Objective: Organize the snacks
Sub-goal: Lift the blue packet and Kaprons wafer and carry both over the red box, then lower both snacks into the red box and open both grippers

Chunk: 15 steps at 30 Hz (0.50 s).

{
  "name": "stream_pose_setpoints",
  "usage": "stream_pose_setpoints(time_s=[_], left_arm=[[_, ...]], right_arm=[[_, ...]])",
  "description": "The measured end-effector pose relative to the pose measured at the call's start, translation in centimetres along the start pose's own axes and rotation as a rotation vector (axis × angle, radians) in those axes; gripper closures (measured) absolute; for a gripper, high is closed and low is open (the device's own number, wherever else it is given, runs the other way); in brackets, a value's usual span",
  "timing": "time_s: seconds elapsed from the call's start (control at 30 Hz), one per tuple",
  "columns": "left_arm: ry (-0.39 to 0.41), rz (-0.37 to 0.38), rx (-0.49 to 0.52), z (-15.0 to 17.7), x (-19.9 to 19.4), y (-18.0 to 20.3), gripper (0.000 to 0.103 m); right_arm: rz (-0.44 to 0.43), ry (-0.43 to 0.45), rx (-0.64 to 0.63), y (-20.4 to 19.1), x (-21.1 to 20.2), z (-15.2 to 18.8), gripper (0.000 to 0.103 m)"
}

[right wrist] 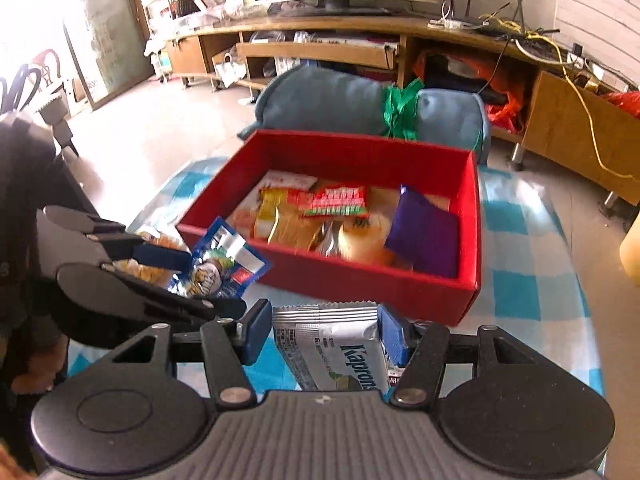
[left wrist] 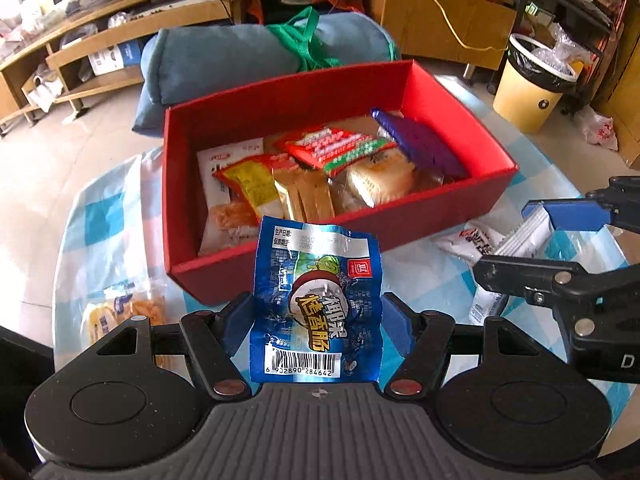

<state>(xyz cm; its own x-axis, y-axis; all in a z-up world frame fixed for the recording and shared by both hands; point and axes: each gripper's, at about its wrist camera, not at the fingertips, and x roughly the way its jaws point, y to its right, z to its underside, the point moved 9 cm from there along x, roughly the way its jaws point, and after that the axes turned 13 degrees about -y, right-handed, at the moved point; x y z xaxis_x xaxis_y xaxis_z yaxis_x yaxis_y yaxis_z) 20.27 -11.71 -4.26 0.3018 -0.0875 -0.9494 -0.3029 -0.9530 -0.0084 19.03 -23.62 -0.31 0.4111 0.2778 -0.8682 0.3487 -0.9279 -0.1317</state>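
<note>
The red box [left wrist: 320, 200] is open on top, its far-right corner bare, packets crowding the rest. On the worktop [right wrist: 520, 272], its right edge lies free; a pastry packet [left wrist: 116, 312] blocks the left.

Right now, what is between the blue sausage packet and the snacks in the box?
Only the red box's near wall, in the left wrist view. The left gripper holds the blue sausage packet just before it.

Beyond the blue-checked counter [left wrist: 100, 208] lie a rolled blue cushion [left wrist: 224, 60] tied with green ribbon [left wrist: 304, 40], a low wooden shelf unit [right wrist: 320, 52], and a yellow wastebasket [left wrist: 528, 92].
</note>
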Motion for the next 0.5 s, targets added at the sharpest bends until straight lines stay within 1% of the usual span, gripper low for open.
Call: stream_pose_setpoints(time_s=[0.2,0.5], left_arm=[[0.037,-0.001,0.004,-1.7,-0.8,0.4,0.029],[0.073,-0.039,-0.002,-4.8,-1.0,-0.1,0.029]], right_arm=[[0.005,0.046,0.004,0.4,-0.8,-2.2,0.05],[0.012,0.085,0.011,1.6,-0.7,-5.7,0.05]])
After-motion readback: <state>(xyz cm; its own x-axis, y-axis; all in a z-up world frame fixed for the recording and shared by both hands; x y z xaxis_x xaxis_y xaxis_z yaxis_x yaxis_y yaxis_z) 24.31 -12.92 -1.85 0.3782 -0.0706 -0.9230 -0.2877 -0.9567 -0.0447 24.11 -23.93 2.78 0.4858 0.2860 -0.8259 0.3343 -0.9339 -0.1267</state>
